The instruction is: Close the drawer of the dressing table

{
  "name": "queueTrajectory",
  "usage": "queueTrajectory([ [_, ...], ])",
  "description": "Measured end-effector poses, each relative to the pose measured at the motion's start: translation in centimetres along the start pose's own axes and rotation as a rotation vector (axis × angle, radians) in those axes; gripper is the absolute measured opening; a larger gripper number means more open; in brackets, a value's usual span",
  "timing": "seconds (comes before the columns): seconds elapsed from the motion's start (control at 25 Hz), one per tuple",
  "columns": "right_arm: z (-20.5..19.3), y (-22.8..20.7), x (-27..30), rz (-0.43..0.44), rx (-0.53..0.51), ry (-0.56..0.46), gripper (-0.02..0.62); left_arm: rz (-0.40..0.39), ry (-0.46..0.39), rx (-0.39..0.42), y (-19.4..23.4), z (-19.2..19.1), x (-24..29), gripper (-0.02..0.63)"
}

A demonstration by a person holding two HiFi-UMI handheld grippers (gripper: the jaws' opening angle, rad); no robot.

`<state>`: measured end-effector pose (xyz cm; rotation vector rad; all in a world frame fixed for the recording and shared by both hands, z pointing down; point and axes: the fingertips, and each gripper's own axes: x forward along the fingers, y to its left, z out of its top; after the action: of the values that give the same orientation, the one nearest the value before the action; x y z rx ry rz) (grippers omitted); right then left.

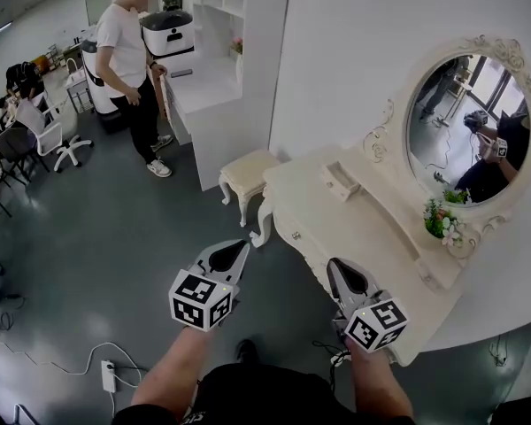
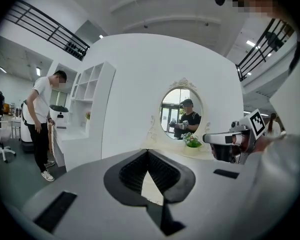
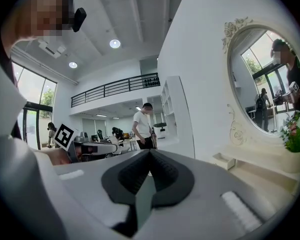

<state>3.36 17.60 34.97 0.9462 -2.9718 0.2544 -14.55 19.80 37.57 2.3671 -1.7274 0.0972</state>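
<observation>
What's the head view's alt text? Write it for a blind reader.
The left gripper and right gripper, jaws shut and empty, point toward a cream dressing table with an oval mirror and flowers. A stool stands beside it, a person farther back.

A mock bedroom corner inside an open-plan office: a white vanity desk [image 1: 336, 212], oval mirror [image 1: 469, 118] and stool [image 1: 248, 172] line a freestanding wall [image 1: 380, 42], amid swivel chairs [image 1: 51, 136], floor cables [image 1: 66, 367] and a railed mezzanine [image 3: 115, 88].
</observation>
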Motion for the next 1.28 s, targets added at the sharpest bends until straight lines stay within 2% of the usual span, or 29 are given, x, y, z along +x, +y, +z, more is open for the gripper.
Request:
queueTrajectory([
  [0.28,0.5,-0.6,3.9,-0.047,-0.010,0.021,0.010,-0.053,0.001,0.007,3.0,0.5,1.7,0.006],
  [0.64,0.3,-1.8,7.2,-0.051,-0.001,0.052,0.009,-0.063,-0.003,-0.031,6.0,0.7,3.8,0.006],
  [0.96,1.3,-5.4,11.4,-0.012,0.008,0.021,0.010,-0.038,-0.011,-0.023,8.6,2.3,8.3,0.006],
  [1.28,2.3,-12.5,16.0,-0.017,0.015,0.011,0.011,-0.055,0.018,-0.004,10.0,4.0,16.4,0.006],
])
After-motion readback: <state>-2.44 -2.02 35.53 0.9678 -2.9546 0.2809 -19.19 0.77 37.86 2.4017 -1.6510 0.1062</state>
